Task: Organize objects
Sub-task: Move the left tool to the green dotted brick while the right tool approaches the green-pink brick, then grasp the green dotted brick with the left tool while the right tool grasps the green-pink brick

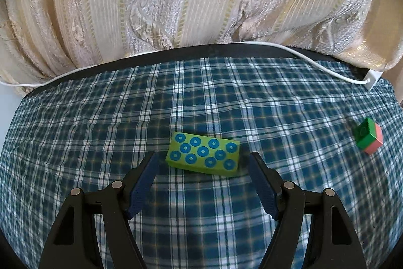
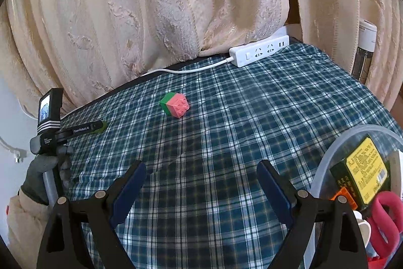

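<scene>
My left gripper (image 1: 202, 158) hangs with its jaws well apart and empty, ribbed blue pads on black plastic arms, and the flat lime-green rectangular block (image 1: 202, 154) with ten blue ring-shaped dots lies on the cloth just beyond the tips, touching neither pad. My right gripper (image 2: 201, 168) stands wider still, holding nothing, over the blue-and-white checked woven tablecloth (image 2: 226, 132), which is slightly wrinkled. The small studded plastic brick, pink joined to green (image 2: 175, 104), lies tilted on the cloth well ahead of my right jaws. At the right edge a clear round plastic tub (image 2: 325, 163) is cut off by the frame; in it a dark box with a yellow label (image 2: 362, 168) carries fine print too small to read, beside pink scissor handles (image 2: 386, 221). A white power strip (image 2: 259, 52) and its cord lie against the cream brocade curtain (image 2: 151, 4). In the right view my left gripper's side reads "GenRobot.AI".
</scene>
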Demonstrator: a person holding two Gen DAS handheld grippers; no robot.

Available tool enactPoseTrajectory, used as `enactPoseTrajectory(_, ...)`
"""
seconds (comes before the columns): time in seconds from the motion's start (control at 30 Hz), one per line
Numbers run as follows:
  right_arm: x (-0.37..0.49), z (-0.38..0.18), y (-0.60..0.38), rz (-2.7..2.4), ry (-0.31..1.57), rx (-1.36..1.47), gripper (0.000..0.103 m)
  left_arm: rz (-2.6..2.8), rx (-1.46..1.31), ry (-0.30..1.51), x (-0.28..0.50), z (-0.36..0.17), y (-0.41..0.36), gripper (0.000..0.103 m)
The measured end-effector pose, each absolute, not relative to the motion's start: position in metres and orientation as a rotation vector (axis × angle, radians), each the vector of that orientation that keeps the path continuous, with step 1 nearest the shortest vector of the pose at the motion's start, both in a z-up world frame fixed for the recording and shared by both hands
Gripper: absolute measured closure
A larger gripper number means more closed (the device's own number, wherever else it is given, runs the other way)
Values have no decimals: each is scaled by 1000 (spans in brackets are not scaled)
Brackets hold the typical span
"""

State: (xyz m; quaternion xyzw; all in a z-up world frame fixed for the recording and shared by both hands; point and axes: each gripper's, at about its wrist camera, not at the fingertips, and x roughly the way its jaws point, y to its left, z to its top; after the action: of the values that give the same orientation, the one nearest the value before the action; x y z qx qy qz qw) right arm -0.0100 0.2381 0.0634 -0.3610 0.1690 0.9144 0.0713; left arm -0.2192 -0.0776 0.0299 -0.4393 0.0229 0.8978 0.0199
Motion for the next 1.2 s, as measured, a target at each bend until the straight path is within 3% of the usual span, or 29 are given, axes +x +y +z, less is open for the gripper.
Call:
enactPoseTrajectory(0.43,-49,61,233,2753,541,-1145,11,2753,-1397,27,-233,17,-82,29)
enactPoseTrajectory(0.6,-65,57,231,2746,567,-1169,11,2751,-1371,29,-232,17,-82,39)
enactPoseTrajectory(1.2,-139,33,228,2718,513,-1205,11,2776,-1302,52,-218,37,-73,40)
